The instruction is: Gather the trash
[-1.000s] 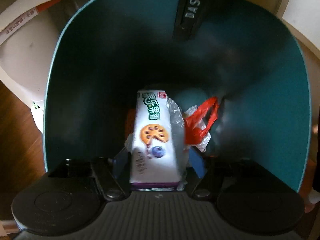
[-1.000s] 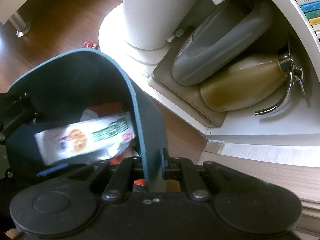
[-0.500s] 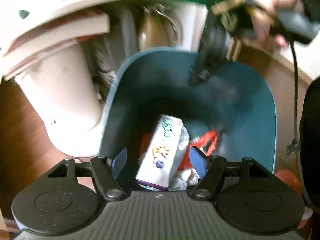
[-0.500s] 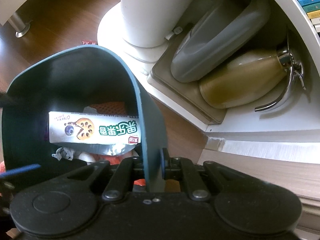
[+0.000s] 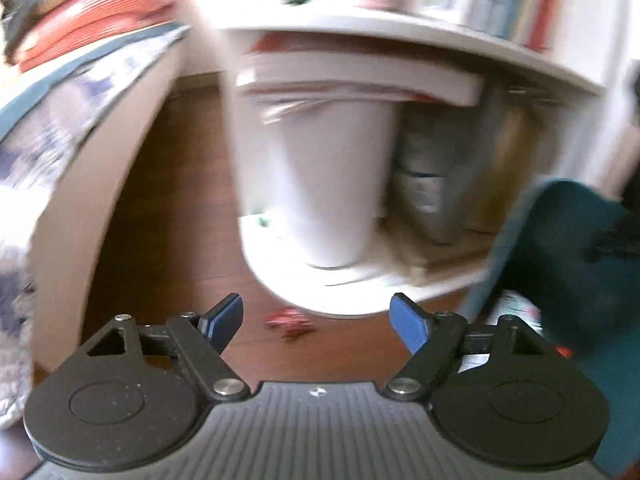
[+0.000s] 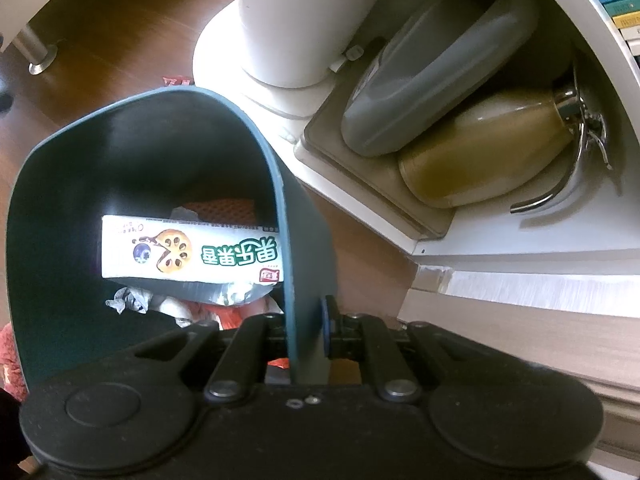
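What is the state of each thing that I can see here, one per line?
Left tongs: empty, jaws opening.
Right tongs: shut on the bin wall.
Teal bin: held, partly filled.
Biscuit box: lying inside the bin, on other trash.
Red wrapper: on the floor, not yet collected.
Gold flask: lying on its side on the shelf.
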`<state>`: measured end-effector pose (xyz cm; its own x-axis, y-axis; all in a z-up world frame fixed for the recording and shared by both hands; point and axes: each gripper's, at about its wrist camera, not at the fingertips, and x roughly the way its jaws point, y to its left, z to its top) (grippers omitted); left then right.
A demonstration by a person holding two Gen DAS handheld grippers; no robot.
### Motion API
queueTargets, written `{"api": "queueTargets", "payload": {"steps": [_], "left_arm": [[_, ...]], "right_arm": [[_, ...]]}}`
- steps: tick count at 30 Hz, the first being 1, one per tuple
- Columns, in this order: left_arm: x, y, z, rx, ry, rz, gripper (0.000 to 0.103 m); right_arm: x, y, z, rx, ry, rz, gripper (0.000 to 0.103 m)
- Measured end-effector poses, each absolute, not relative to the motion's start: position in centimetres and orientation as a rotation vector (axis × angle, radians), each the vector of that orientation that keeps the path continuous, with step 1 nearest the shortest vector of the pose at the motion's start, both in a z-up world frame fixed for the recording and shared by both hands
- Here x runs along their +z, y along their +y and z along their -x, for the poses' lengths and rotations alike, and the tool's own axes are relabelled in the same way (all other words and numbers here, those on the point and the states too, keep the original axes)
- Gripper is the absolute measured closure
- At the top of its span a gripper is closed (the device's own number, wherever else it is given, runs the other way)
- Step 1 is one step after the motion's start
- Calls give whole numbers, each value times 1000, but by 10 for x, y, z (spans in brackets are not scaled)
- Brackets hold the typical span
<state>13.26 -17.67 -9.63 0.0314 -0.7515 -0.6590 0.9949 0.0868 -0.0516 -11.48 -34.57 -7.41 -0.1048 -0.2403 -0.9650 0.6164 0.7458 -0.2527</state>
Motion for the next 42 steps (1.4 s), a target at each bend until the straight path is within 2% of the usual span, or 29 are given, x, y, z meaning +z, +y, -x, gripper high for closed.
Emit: {"api": "queueTargets", "payload": {"steps": [6,11,18,24,38,39,41,42], "left_arm": [[-142,-205,-159,-1306,628,-508,23],[-184,-237,-183,-1275,778,-485,23],[-245,-286,-178,-1258,879,-544,23],[-284,-331,-176,-1226,1014,-530,23],[-325,-369,-174,-1140,1124,-558,24],[-326,-370,-174,-1133,1127,-568,26],[-329,-370,-174,-1133,1137,-590,52],[-330,-369,-174,-1128,1132,-599,56]], "right_arm": [[-73,-341,117,-756,1523,-343,94],[-71,-327,120,-753,1540,-319,93],[-72,-297,125,-730,1622,-234,92],[-74,-290,127,-731,1668,-282,90],[-78,-294,126,-791,1676,-386,91],[-78,-293,127,-793,1674,-387,91],[-78,-292,128,-795,1669,-386,91],[-77,-292,129,-795,1667,-387,91]]}}
